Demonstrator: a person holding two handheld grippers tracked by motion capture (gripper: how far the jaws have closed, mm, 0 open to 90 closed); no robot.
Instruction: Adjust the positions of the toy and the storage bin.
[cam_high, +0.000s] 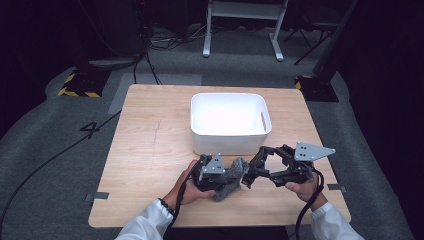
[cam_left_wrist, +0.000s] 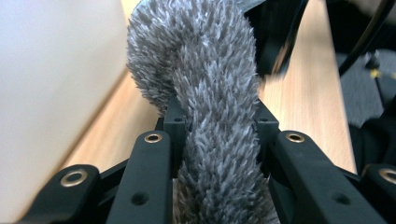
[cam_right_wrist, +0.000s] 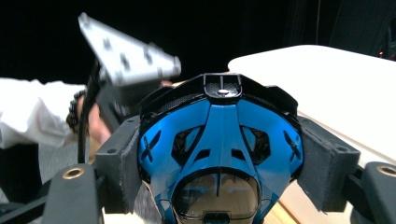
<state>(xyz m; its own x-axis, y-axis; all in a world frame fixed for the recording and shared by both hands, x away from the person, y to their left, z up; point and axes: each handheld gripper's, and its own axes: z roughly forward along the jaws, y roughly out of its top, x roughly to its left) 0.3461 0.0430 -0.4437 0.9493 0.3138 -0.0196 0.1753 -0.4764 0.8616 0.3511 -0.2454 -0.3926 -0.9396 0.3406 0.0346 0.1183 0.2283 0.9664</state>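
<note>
Grey plush: a fuzzy grey soft toy (cam_left_wrist: 210, 93) sits pinched between the left gripper's (cam_high: 212, 172) jaws; in the left gripper view its pile bulges out above and below the pads (cam_left_wrist: 175, 123).
Blue piece: a glossy blue-and-black object shaped like a small helmet or mask (cam_right_wrist: 219, 144), with a smoky visor at its lower end, sits clamped between the right gripper's (cam_high: 252, 172) padded jaws; what exactly it is I cannot tell.
Place: both things are at lower centre of the high view, over the near edge of the wooden table (cam_high: 150, 140), just in front of the white plastic bin (cam_high: 230, 122).
Left tool: nearly closed, pads pressing into the plush from both sides.
Right tool: set wide, pads (cam_right_wrist: 327, 168) flat against the blue piece's flanks.
Contact: the two grippers' tips meet around the grey toy; whether the blue piece touches the plush I cannot tell.
Step in hand: by my reading, both items are gripped and carried low, ready for the bin.
Next move: probably lift one above the bin's near wall, bring it over the white hollow, then spread the jaws; the plush may cling to the pads.
Bin: looks empty from above.
</note>
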